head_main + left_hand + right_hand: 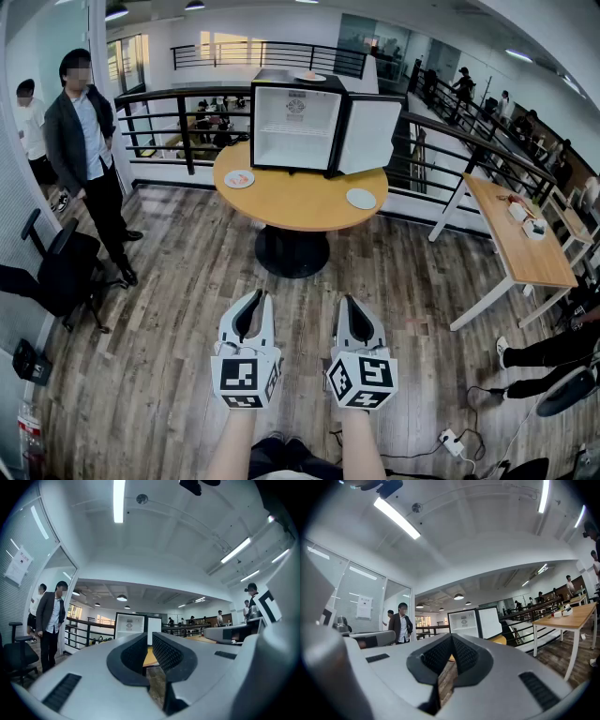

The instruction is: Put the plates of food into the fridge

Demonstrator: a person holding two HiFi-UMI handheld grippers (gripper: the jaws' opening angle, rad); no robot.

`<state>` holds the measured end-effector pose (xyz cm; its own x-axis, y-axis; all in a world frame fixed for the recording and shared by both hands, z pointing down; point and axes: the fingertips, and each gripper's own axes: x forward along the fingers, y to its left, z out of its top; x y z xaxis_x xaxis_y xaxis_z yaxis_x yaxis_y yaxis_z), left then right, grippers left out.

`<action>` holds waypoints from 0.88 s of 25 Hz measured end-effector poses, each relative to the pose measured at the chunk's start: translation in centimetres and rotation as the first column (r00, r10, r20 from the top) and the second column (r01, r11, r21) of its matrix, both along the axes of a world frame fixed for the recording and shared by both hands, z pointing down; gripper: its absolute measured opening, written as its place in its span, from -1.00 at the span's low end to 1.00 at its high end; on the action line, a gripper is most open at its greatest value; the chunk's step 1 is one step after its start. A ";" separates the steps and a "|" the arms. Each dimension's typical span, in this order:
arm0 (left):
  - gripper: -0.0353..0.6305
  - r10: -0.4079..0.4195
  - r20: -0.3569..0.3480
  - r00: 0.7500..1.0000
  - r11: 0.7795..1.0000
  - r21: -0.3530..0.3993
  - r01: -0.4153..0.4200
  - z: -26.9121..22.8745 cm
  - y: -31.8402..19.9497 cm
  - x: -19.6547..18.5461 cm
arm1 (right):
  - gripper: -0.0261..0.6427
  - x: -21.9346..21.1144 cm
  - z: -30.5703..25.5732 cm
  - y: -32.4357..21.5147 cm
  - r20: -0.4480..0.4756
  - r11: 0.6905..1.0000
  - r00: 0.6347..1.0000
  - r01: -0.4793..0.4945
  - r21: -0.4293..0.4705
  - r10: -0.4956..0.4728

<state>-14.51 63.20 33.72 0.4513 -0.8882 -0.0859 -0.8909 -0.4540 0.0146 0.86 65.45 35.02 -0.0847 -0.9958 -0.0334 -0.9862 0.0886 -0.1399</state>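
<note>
Nearest: left gripper (257, 298), fingers slightly parted, empty; right gripper (349, 302), fingers closed together, empty; both well short of the round desk (300, 204). On desk: plate with food (239, 178) left, second plate (361, 198) right, before open fridge (297, 127). Probably rigid, light, glazed-slick, breakable: pinch at rim, keep level to retain food.

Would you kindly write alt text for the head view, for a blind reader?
The left gripper and right gripper, both empty, point toward a round table holding an open fridge and two plates. Two people stand left.
</note>
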 end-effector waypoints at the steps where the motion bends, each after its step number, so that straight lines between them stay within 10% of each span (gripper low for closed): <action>1: -0.78 0.001 0.001 1.000 1.000 0.001 -0.001 -0.1 0.0 0.0 | -0.89 0.1 -0.1 0.0 0.002 1.000 1.000 0.000 0.003 0.000; 22: -0.78 0.001 0.013 1.000 1.000 0.001 -0.001 0.1 -0.1 2.4 | -0.89 1.8 0.3 0.3 -0.001 1.000 1.000 0.019 0.016 -0.019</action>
<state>-12.11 63.06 33.86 0.4530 -0.8878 -0.0813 -0.8906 -0.4547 0.0026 2.66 65.74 35.33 -0.1031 -0.9934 -0.0496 -0.9844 0.1091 -0.1378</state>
